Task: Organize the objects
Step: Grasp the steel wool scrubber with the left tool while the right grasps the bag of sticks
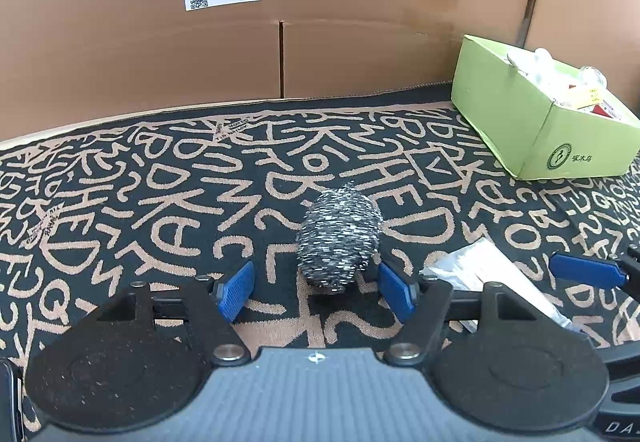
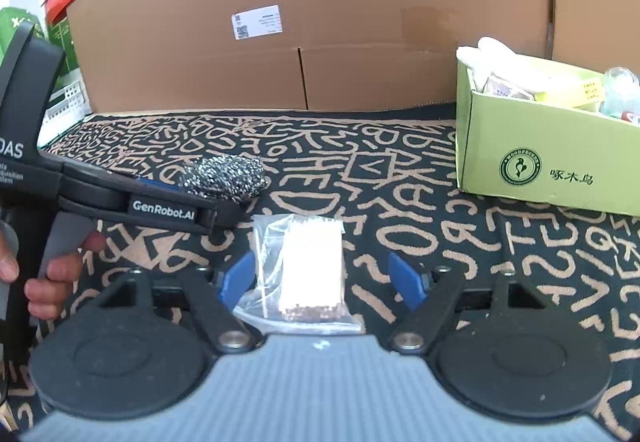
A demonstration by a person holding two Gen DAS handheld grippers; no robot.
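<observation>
A steel-wool scourer (image 1: 340, 238) lies on the patterned cloth, its near end between the blue pads of my left gripper (image 1: 316, 290). The jaws stand open, with a gap on the left side. A clear plastic bag of thin pale sticks (image 2: 308, 270) lies flat between the pads of my right gripper (image 2: 324, 280), which is also open. The left wrist view shows the same bag (image 1: 480, 270) to the right of the scourer, with one blue right-hand fingertip (image 1: 584, 272) beyond it. The right wrist view shows the scourer (image 2: 224, 178) at the tip of the left gripper (image 2: 216, 198).
A green cardboard box (image 1: 500, 114) (image 2: 560, 162) holding several items stands at the back right on the cloth. A tall brown cardboard wall (image 1: 280, 42) closes off the back. A person's hand (image 2: 52, 282) grips the left tool's handle.
</observation>
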